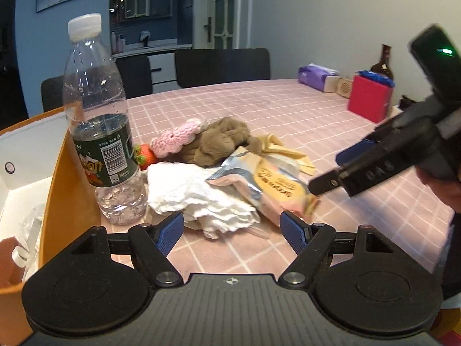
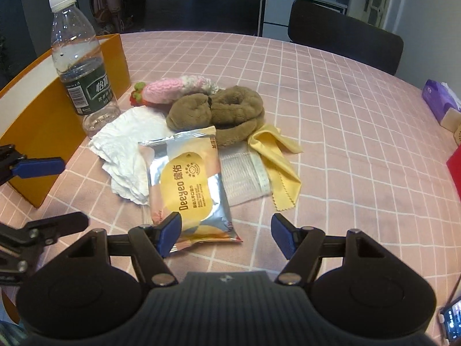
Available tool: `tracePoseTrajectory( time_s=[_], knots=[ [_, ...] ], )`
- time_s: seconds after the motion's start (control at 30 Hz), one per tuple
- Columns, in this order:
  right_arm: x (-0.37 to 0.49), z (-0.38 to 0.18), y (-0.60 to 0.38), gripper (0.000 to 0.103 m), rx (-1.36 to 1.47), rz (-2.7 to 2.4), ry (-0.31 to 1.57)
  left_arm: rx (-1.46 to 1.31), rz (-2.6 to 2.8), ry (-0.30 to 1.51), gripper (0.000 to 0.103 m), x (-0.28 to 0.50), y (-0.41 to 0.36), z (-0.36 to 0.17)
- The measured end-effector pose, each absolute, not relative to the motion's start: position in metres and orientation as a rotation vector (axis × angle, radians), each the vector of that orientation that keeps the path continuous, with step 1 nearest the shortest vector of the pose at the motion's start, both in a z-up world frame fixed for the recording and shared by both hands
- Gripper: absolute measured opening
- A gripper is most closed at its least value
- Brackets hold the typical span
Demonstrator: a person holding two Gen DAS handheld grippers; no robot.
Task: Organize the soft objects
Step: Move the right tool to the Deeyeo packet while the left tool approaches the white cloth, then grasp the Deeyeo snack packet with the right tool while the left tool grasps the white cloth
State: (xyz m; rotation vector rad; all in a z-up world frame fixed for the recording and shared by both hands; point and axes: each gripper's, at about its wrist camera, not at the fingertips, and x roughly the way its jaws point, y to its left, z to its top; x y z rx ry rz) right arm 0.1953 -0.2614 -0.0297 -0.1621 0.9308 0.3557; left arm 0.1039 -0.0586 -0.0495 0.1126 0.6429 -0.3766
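A pile of soft things lies on the pink checked tablecloth [image 2: 345, 115]: a silver and orange wipes pack [image 2: 190, 184], a crumpled white tissue [image 2: 126, 155], a brown plush toy [image 2: 216, 112], a pink crochet piece [image 2: 170, 89], a strawberry toy [image 2: 137, 96], a yellow cloth [image 2: 276, 158] and a white mesh cloth [image 2: 245, 173]. My right gripper [image 2: 227, 229] is open, with the near end of the wipes pack between its jaws but not pressed. My left gripper [image 1: 232, 229] is open just in front of the white tissue [image 1: 196, 196], holding nothing.
A clear water bottle [image 1: 100, 132] stands beside an orange box [image 1: 66, 187] left of the pile. At the far right sit a purple tissue pack [image 1: 317, 77], a red box [image 1: 370, 98] and a brown bottle [image 1: 384, 60]. Dark chairs [image 2: 345, 37] line the far edge.
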Motion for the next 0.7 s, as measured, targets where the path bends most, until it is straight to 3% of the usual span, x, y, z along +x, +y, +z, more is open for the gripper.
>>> tracePoseTrajectory(
  time_s=[0.1, 0.13, 0.37, 0.53, 0.7],
  knots=[
    [0.198, -0.035, -0.253, 0.092, -0.175, 0.392, 0.928, 0.083, -0.323, 0.693, 0.089, 0.118, -0.053, -0.053],
    [0.201, -0.036, -0.249, 0.092, -0.186, 0.402, 0.931, 0.081, -0.316, 0.7, 0.089, 0.12, -0.051, -0.054],
    [0.223, -0.058, -0.225, 0.092, -0.256, 0.433, 0.97, -0.026, -0.247, 0.723, 0.09, 0.137, -0.04, -0.051],
    [0.226, -0.065, -0.229, 0.075, -0.216, 0.455, 0.989, -0.09, -0.196, 0.751, 0.09, 0.154, -0.038, -0.064],
    [0.225, -0.067, -0.227, 0.075, -0.215, 0.46, 0.99, -0.154, -0.17, 0.747, 0.091, 0.162, -0.04, -0.075]
  ],
)
